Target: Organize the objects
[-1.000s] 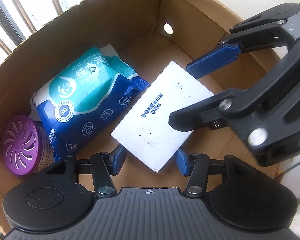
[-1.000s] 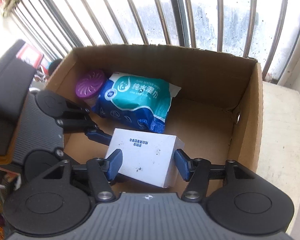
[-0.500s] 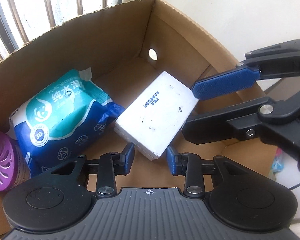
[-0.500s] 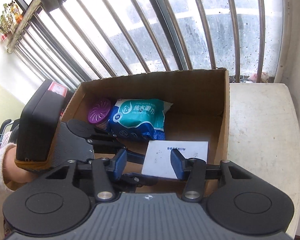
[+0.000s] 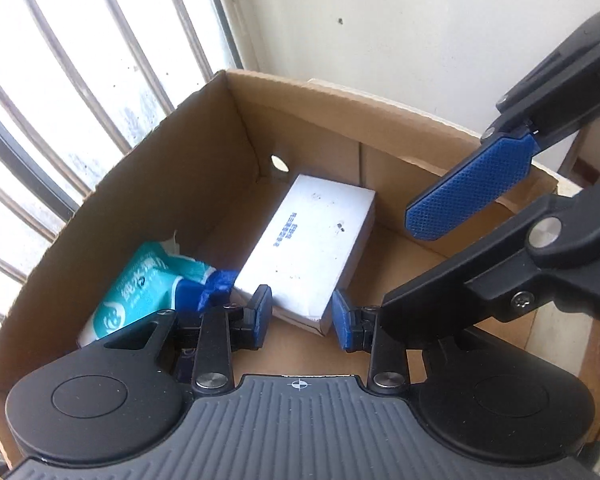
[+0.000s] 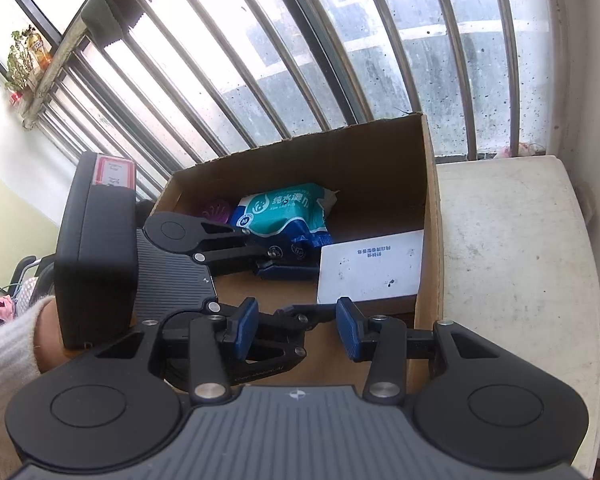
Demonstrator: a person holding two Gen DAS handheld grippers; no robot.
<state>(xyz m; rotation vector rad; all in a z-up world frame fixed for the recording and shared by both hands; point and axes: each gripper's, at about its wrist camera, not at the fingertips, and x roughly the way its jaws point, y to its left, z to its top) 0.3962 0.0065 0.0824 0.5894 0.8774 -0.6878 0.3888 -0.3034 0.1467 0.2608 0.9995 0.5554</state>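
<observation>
Cardboard box [image 6: 296,168] on pale table [image 6: 512,264], against window bars [image 6: 260,52]. Inside, left to right: purple round container [image 6: 216,212] at 10 o'clock, wet-wipes pack [image 6: 288,216] at centre, white box [image 6: 370,266] flat at 3 o'clock (against right wall). Left gripper [image 5: 302,316]: jaws spread, holding nothing, above box interior. Right gripper [image 6: 296,326]: jaws spread, holding nothing, at 6 o'clock above near wall.

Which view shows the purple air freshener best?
Right wrist: the purple air freshener peeks out in the cardboard box, behind the left gripper, beside the wipes pack. Left wrist doesn't show it.
</observation>
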